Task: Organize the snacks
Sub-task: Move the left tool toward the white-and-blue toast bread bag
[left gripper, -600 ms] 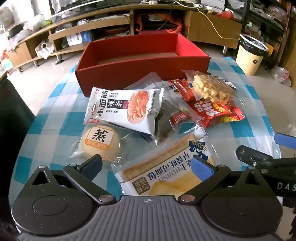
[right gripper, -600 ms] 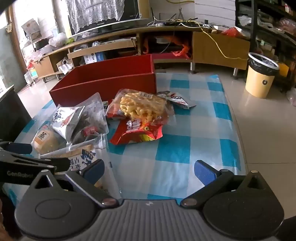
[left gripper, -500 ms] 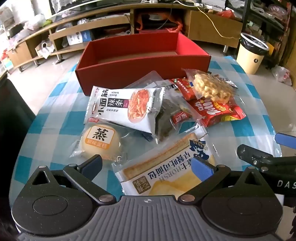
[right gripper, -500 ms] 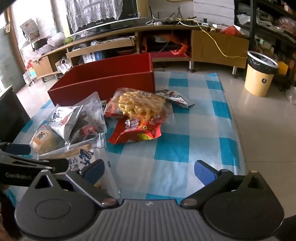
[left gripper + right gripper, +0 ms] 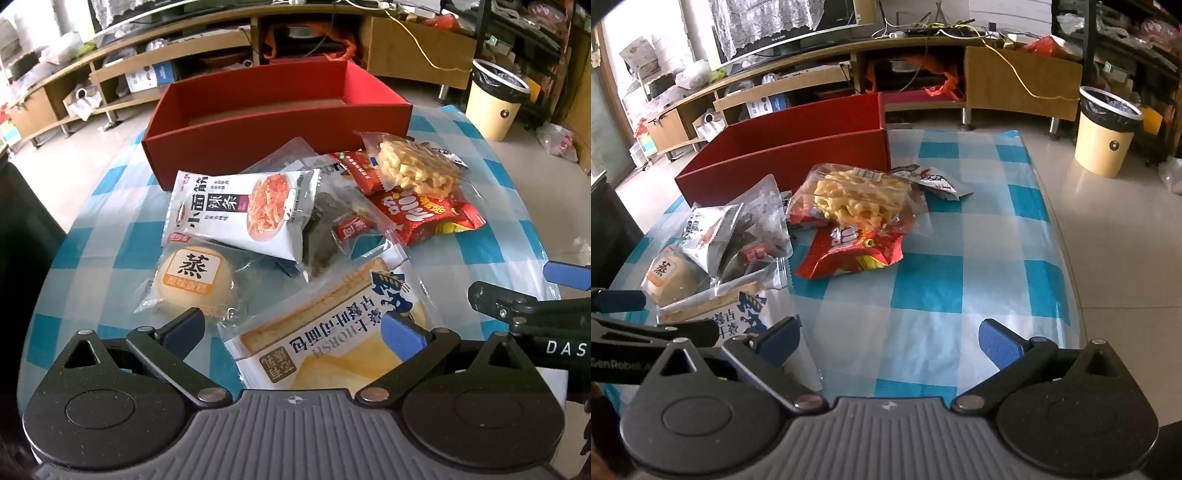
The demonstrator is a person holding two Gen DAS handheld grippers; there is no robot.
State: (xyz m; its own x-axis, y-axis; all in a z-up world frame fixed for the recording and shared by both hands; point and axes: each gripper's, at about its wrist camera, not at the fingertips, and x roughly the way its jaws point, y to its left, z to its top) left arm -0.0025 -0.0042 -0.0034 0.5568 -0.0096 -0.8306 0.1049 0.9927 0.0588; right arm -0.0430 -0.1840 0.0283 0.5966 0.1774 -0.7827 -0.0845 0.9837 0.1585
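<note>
The left gripper [image 5: 291, 326] stood wide open at the frame's bottom, holding nothing, its blue pads flanking the near end of a toast packet [image 5: 332, 332]. The right gripper [image 5: 890, 338] gaped equally, empty above the checked worktop [image 5: 960, 258]. Snacks lay centre frame; the red box [image 5: 277, 122] behind them looked empty.

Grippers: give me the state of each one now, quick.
Left gripper: open, holding nothing, over the toast bread packet.
Right gripper: open, holding nothing, over the checked tablecloth.
</note>
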